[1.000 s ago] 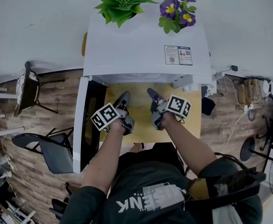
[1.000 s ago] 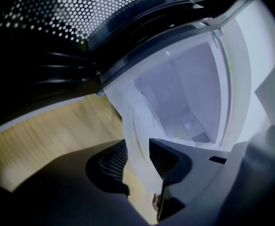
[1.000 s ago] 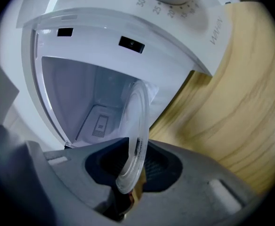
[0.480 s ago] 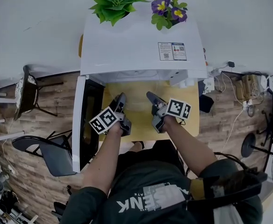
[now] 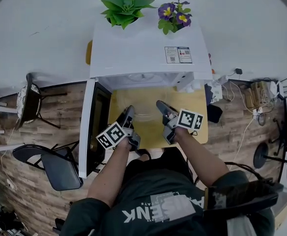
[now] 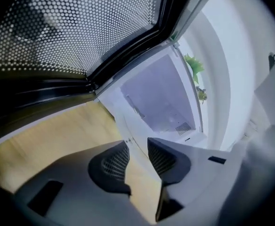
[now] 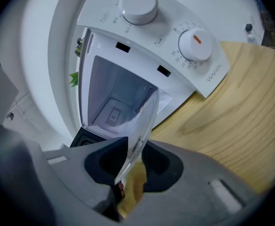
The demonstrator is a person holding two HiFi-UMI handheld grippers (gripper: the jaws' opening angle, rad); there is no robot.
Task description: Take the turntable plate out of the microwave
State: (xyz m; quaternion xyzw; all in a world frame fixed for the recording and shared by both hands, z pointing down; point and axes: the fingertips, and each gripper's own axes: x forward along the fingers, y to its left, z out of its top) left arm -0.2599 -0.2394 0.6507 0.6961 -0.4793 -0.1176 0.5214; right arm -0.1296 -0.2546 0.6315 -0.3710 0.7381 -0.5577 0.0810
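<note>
My right gripper (image 7: pixel 133 163) has the turntable plate (image 7: pixel 141 119) by its rim. The clear glass stands edge-on between the two pads, which are drawn in to a narrow gap on it. From there the disc runs up toward the opening of the microwave (image 7: pixel 175 36). I take it at the rim because a flat glass disc offers nothing else to pinch.

My left gripper (image 6: pixel 138 155) sits on the door (image 5: pixel 98 127) side, its jaws partly apart and closing. I cannot make out glass between those pads, so I judge it is meant as a second support against tipping.

The plate appears to hang just in front of the opening, over the wooden bench (image 7: pixel 236 117). The door, swung wide to the left, leaves that path free. Slick, heavy glass held at one edge could pivot, which is why two grips suit it.
</note>
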